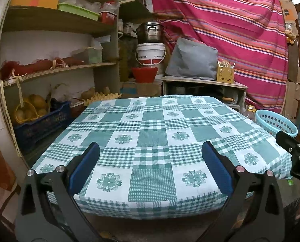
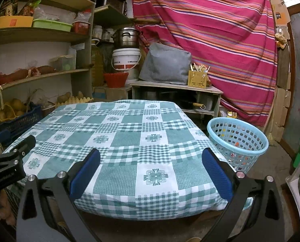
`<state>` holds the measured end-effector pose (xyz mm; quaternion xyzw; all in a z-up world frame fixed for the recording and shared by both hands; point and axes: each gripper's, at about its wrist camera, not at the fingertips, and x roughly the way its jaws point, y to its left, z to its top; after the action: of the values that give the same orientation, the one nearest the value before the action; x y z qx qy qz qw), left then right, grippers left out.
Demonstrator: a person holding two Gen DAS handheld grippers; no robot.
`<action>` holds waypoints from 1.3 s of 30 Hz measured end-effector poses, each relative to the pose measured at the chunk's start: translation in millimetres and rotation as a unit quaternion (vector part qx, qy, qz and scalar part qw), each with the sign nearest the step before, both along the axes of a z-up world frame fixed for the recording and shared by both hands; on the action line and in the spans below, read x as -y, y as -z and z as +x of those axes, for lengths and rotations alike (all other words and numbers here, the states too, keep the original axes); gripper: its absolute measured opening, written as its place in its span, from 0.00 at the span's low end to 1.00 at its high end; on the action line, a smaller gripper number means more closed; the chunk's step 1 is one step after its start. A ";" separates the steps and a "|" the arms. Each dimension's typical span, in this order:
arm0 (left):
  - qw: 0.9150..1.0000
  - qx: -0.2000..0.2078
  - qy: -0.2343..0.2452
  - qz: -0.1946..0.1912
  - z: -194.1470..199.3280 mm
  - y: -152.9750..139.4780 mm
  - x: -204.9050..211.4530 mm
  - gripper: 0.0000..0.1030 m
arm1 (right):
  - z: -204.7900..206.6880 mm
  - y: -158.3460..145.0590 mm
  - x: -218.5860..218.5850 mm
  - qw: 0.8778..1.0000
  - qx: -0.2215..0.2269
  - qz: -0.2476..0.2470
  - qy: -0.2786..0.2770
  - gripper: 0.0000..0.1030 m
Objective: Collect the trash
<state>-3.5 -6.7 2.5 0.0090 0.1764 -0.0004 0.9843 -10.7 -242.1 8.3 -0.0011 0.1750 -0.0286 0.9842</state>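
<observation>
A light blue perforated plastic basket (image 2: 237, 141) stands on the floor right of the table, with small coloured bits showing through its holes; its rim also shows in the left wrist view (image 1: 275, 123). The table (image 1: 154, 141) has a green and white checked cloth with no trash on it. My left gripper (image 1: 151, 165) is open and empty over the table's near edge. My right gripper (image 2: 151, 168) is open and empty over the near edge, left of the basket. Each gripper shows at the side of the other's view.
Shelves (image 1: 55, 66) with boxes, potatoes and a blue crate (image 1: 41, 125) stand left. Behind the table are a low cabinet (image 2: 176, 92), a grey cushion, a yellow holder, a white bucket (image 2: 126, 58) and a pot. A striped red cloth (image 2: 210, 30) hangs at the back.
</observation>
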 end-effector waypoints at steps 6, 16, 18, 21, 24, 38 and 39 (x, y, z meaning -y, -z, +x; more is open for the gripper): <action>1.000 0.000 -0.001 0.000 0.9 -0.5 -0.5 0.95 | -0.3 -0.2 0.7 1.000 0.001 0.001 0.000 0.96; 1.000 0.003 -0.001 0.003 -0.2 -1.6 -0.7 0.95 | 0.9 -0.5 2.6 1.000 0.001 0.001 0.001 0.96; 1.000 0.006 -0.002 0.006 -1.0 -2.0 -0.6 0.95 | 0.8 -0.6 2.4 1.000 0.001 0.000 0.002 0.96; 1.000 0.007 -0.002 0.009 -1.5 -2.7 -0.8 0.95 | 0.9 -0.6 2.6 1.000 0.001 0.000 0.001 0.96; 1.000 0.006 0.000 0.007 -0.9 -2.5 -1.2 0.95 | 0.9 -0.7 2.8 1.000 0.001 0.000 0.002 0.96; 1.000 0.006 0.000 0.007 -1.3 -3.5 -0.4 0.95 | 0.9 -0.5 4.5 1.000 0.000 0.000 0.001 0.96; 1.000 0.006 -0.001 0.008 -1.3 -3.5 -0.3 0.95 | 0.8 -0.5 4.2 1.000 0.000 0.000 0.001 0.96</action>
<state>-4.8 -6.4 5.9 0.0163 0.1704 0.0016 0.9852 -9.8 -246.3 8.9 -0.0004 0.1748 -0.0297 0.9842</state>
